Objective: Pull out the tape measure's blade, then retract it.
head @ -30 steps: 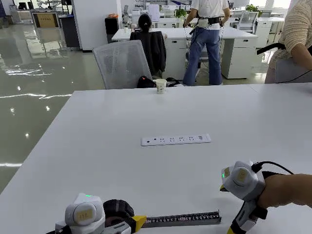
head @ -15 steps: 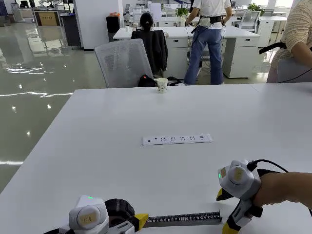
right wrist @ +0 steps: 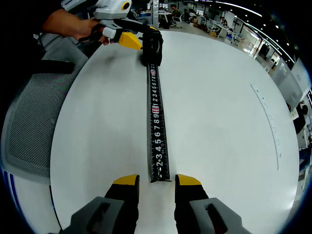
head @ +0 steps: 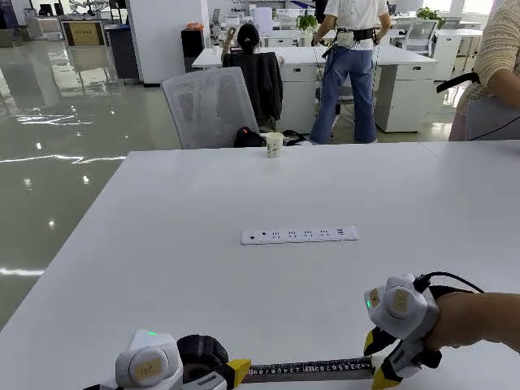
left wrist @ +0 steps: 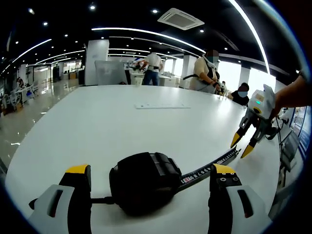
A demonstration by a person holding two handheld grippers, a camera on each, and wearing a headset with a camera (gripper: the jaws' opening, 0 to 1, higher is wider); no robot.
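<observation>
The tape measure's black case (left wrist: 145, 184) sits on the white worktop (head: 179, 244) at the near edge, right between the two yellow-tipped jaws of the left claw (left wrist: 148, 171). In the left gripper view these jaws stand spread wide, with a strip of bare worktop showing on each side of the case, so they flank it without pressing on it. A thin black strap runs from the case toward the left jaw. The blade (right wrist: 157, 126) is drawn out of the case and lies flat on the worktop with its numbered face up, running in a straight line across to the right claw (right wrist: 157, 181). The blade's free end rests in the gap between the right claw's jaws, which are parted. In the right gripper view a narrow sliver of worktop shows on each side of the tip, so the jaws do not pinch it. In the head view the person's hand (head: 475, 318) holds the right gripper low over the blade's end. Farther back on the worktop lies a white power strip (head: 299, 235), well apart from the tape. A paper cup (head: 275, 144) stands at the far edge, and a grey mesh chair (head: 213, 106) is behind it.
</observation>
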